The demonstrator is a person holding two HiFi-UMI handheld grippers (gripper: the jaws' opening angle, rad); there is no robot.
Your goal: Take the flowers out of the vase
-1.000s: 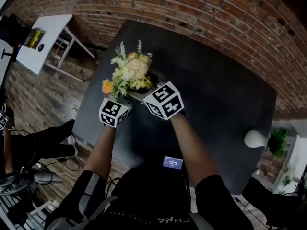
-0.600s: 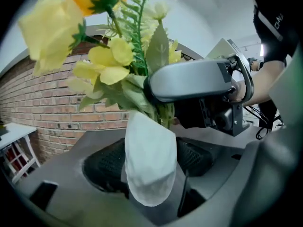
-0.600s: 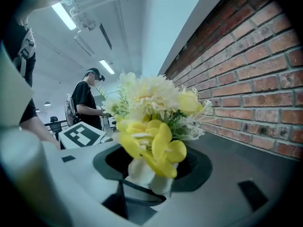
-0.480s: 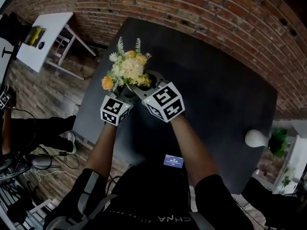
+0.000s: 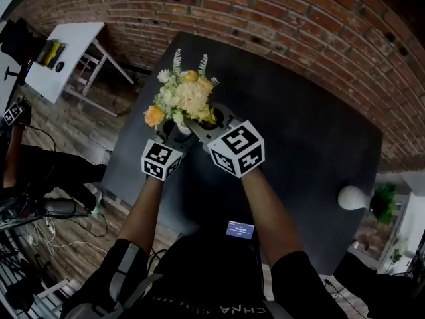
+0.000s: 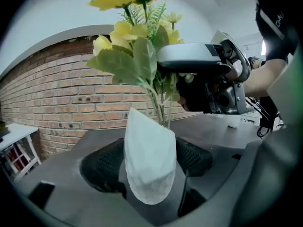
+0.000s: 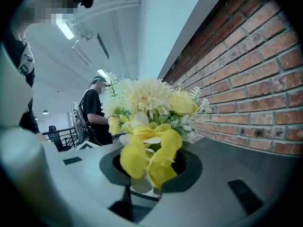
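Observation:
A bunch of yellow and cream flowers (image 5: 186, 98) stands in a small white vase (image 5: 178, 125) over the dark table (image 5: 299, 118). My left gripper (image 5: 174, 137) is shut on the vase (image 6: 149, 160), whose body sits between the black pads. The right gripper (image 5: 199, 121) reaches in from the right at stem height. Its jaws are closing, with the flowers (image 7: 147, 98) between them and yellow petals spilling over the pads. In the left gripper view the green stems (image 6: 161, 108) run from the vase mouth up to the right gripper's finger (image 6: 189, 60).
A brick wall (image 5: 299, 18) runs behind the table. A white side table (image 5: 66, 52) stands at far left, and a white rounded object (image 5: 353, 193) rests near the table's right edge. A person (image 7: 94, 112) is in the background. Cables lie on the floor at left.
The right gripper has risen with the flower bunch between its jaws, so the blooms sit higher. The left gripper and the vase have stayed where they were.

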